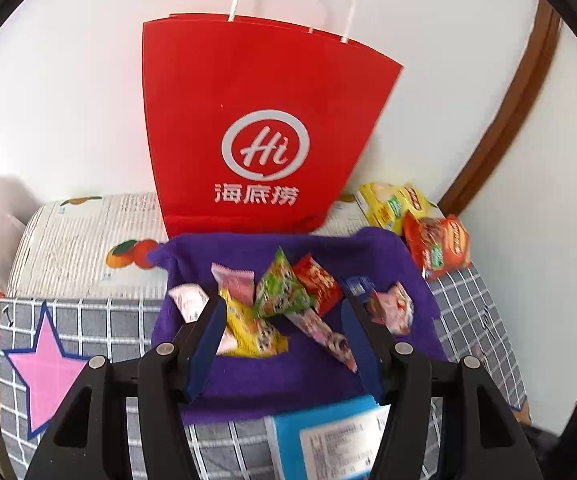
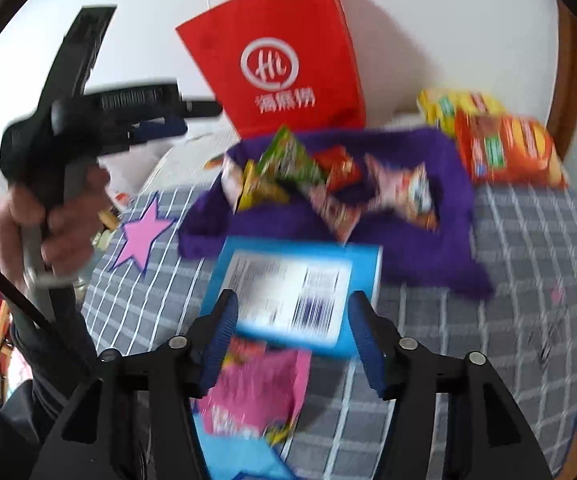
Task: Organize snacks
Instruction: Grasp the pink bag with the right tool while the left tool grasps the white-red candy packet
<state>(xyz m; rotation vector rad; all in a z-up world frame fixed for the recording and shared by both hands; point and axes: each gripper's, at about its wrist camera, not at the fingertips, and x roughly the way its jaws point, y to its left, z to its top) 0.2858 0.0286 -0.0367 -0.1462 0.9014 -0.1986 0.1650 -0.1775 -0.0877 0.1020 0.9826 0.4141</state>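
I judge the sorting roughly half done. On the worktop covered by a grey checked cloth (image 2: 528, 240) lies a purple fleecy cloth (image 1: 248, 384), and on it a loose heap of small snack packets has gathered: a green triangular packet (image 1: 278, 288), a small red packet (image 1: 318, 282), a yellow packet (image 1: 248, 330), pale pink wrappers (image 1: 234, 282) and a pink-and-white packet (image 1: 394, 308) to the right. Behind the heap stands a tall red paper bag with white cord handles (image 1: 256, 120), upright against the white wall; whether anything is inside it I cannot tell. Still outside the purple cloth are a yellow multipack (image 2: 460, 106) and an orange-red multipack (image 2: 508, 150) at the far right corner, touching each other, a flat light-blue box with a white barcode label (image 2: 288, 292) at the near edge of the cloth, and a crinkled pink wrapper (image 2: 256, 396) just below it, nearest to me. My left gripper (image 1: 284, 344) hangs over the heap with its jaws parted and nothing pinched between them. My right gripper (image 2: 292, 340) hovers above the blue box, jaws released and apart, clamping nothing, though the view is blurred. So the big packs, the box and the pink wrapper look like what remains.
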